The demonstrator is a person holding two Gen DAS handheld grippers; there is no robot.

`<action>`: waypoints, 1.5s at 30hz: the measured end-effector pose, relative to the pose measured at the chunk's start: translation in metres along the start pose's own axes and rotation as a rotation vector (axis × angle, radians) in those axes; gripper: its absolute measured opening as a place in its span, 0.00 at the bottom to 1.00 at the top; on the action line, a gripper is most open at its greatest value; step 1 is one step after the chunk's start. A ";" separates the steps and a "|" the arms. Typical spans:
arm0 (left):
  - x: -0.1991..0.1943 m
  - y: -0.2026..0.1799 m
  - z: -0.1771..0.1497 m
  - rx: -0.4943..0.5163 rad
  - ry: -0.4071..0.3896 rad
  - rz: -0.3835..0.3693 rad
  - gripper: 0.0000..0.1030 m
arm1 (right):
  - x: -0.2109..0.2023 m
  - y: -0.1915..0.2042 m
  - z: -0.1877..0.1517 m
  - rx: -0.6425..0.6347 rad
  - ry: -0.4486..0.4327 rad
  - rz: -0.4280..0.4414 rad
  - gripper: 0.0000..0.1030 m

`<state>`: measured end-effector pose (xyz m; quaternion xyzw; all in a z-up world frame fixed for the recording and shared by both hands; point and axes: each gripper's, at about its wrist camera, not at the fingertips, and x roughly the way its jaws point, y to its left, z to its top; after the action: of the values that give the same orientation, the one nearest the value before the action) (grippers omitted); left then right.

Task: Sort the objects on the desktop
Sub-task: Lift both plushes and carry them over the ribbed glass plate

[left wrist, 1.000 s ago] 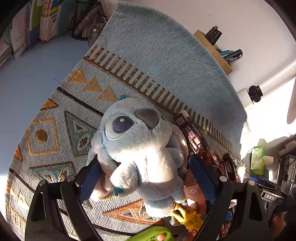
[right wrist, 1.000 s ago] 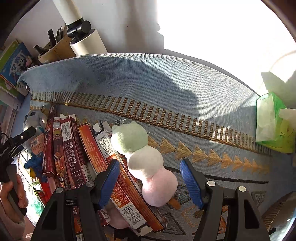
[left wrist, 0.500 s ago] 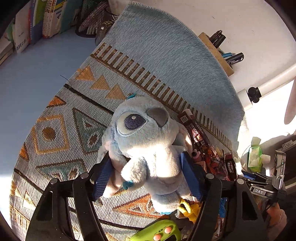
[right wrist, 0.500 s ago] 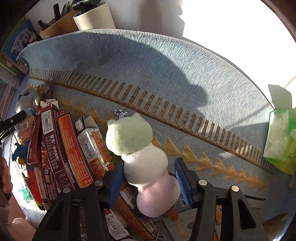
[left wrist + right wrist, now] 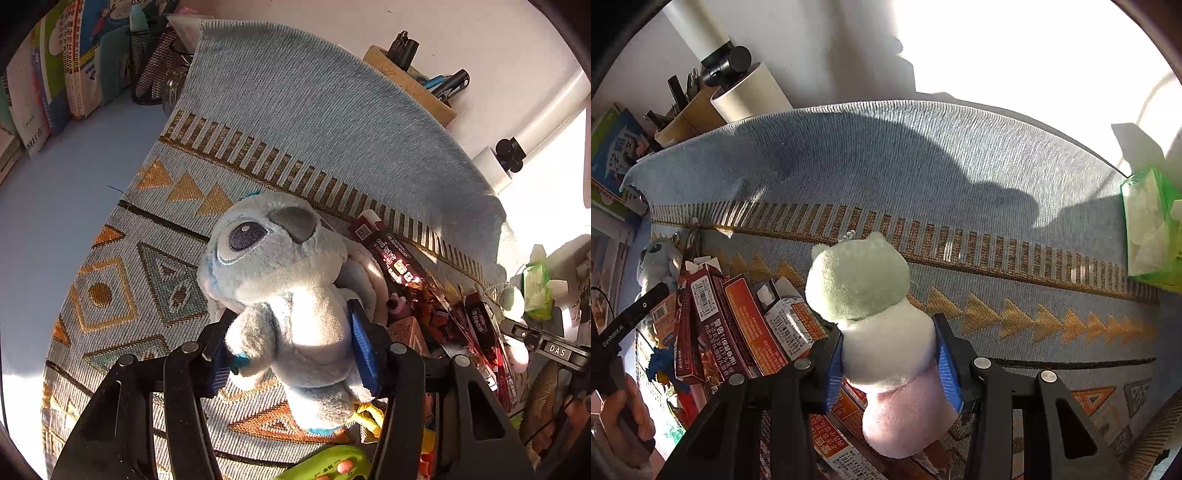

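My left gripper (image 5: 291, 350) is shut on a grey-blue plush toy (image 5: 280, 269), squeezing its body above the patterned mat (image 5: 295, 110). My right gripper (image 5: 890, 363) is shut on a three-ball plush (image 5: 882, 332) with green, white and pink sections, pads pressing the white middle. A pile of red and orange snack boxes (image 5: 738, 325) lies left of it; the boxes also show in the left wrist view (image 5: 436, 295). The grey-blue plush shows small at the far left of the right wrist view (image 5: 659, 262).
Books (image 5: 48, 74) and a mesh holder (image 5: 155, 70) stand at the mat's far left. A wooden pen holder (image 5: 410, 81) and a white lamp base (image 5: 746, 96) stand at the back. A green tissue pack (image 5: 1152, 229) sits at the right. A green gadget (image 5: 328, 465) lies near me.
Both grippers have closed from open around their plush toys to squeezing them. Both plush toys appear lifted a little from the mat and boxes.
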<state>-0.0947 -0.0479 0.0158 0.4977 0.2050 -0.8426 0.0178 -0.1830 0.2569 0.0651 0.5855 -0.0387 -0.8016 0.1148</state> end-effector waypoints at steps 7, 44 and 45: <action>-0.044 0.006 -0.007 0.025 -0.022 -0.127 0.48 | -0.055 -0.038 -0.017 0.215 -0.125 0.215 0.42; -0.140 -0.303 -0.133 0.451 0.089 -0.617 0.41 | -0.254 -0.218 -0.260 0.523 -0.387 0.071 0.42; -0.138 -0.315 -0.137 0.464 0.095 -0.627 0.41 | -0.257 -0.229 -0.266 0.541 -0.385 0.057 0.42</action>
<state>0.0152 0.2665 0.1783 0.4402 0.1516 -0.8072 -0.3630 0.1111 0.5578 0.1760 0.4312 -0.2876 -0.8546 -0.0321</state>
